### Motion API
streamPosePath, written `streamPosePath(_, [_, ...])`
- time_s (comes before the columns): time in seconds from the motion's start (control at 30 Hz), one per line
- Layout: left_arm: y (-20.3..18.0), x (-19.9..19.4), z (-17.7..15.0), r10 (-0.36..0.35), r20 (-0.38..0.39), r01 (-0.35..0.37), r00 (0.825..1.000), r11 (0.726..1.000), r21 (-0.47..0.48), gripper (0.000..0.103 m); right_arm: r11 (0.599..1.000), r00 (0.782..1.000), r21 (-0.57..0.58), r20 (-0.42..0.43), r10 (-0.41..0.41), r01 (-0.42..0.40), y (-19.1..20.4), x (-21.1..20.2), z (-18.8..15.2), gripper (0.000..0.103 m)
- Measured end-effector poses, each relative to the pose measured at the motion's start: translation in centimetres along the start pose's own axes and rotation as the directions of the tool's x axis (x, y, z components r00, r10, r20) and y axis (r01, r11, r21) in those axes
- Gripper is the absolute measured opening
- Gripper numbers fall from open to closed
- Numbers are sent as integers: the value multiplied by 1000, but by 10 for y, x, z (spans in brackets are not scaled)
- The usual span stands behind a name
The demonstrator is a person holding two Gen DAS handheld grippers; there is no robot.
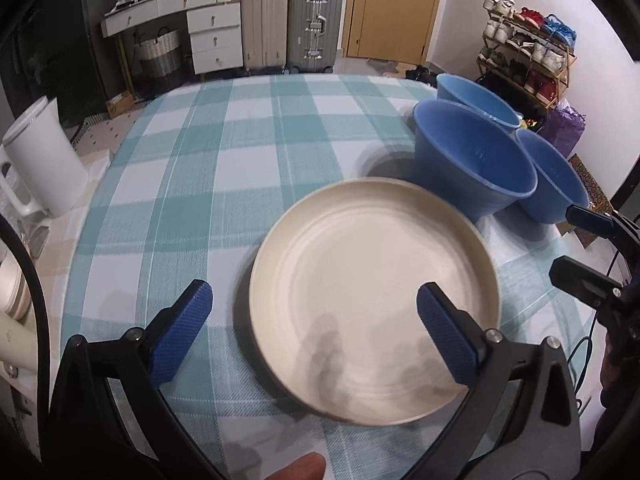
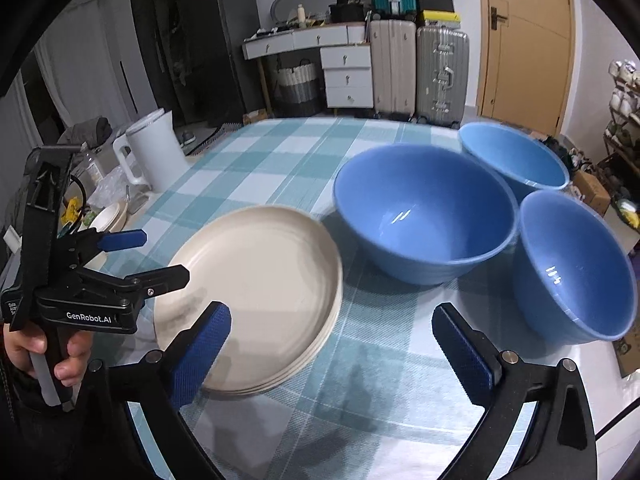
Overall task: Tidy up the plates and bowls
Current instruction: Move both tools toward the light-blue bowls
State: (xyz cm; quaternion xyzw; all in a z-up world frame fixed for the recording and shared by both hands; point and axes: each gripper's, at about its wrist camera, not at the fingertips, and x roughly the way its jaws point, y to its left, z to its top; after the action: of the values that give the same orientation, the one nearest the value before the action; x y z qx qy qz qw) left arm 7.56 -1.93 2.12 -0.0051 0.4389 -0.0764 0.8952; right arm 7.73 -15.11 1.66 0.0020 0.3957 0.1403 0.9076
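A stack of cream plates (image 1: 374,300) (image 2: 256,296) lies on the teal checked tablecloth (image 1: 224,184). To its right stand three blue bowls: a large one (image 1: 472,160) (image 2: 424,212), one behind it (image 1: 476,100) (image 2: 512,156) and one at the right (image 1: 556,180) (image 2: 572,264). My left gripper (image 1: 314,296) (image 2: 160,256) hovers open over the stack's near left edge, gripping nothing. My right gripper (image 2: 332,316) (image 1: 580,246) is open above bare cloth between the plates and the bowls, with nothing between its pads.
A white kettle (image 1: 44,160) (image 2: 152,152) stands at the table's left edge, with more cream dishes (image 2: 108,216) and clutter beside it. Beyond the table are suitcases (image 1: 288,20), a drawer unit and a shoe rack (image 1: 524,48). A hand (image 2: 48,352) holds the left gripper's handle.
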Motion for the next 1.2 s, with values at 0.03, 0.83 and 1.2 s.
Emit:
streamPosePath(0.03, [-3,-2,4,-2,10,2,1000,1000,6,102,1000,1000,2,8,-5,5,-2,-4,2,102])
streamPosePath(0.83, [-53,-6,93,-73,99,67,992,996,65,102,973,976,168,122,-179,158,-85,-59,31,102])
streamPosePath(1.2, [-89,4,137,-99,111,87,989,991,103,102,963,969,198,126,-212,185,-121,-70,46,102])
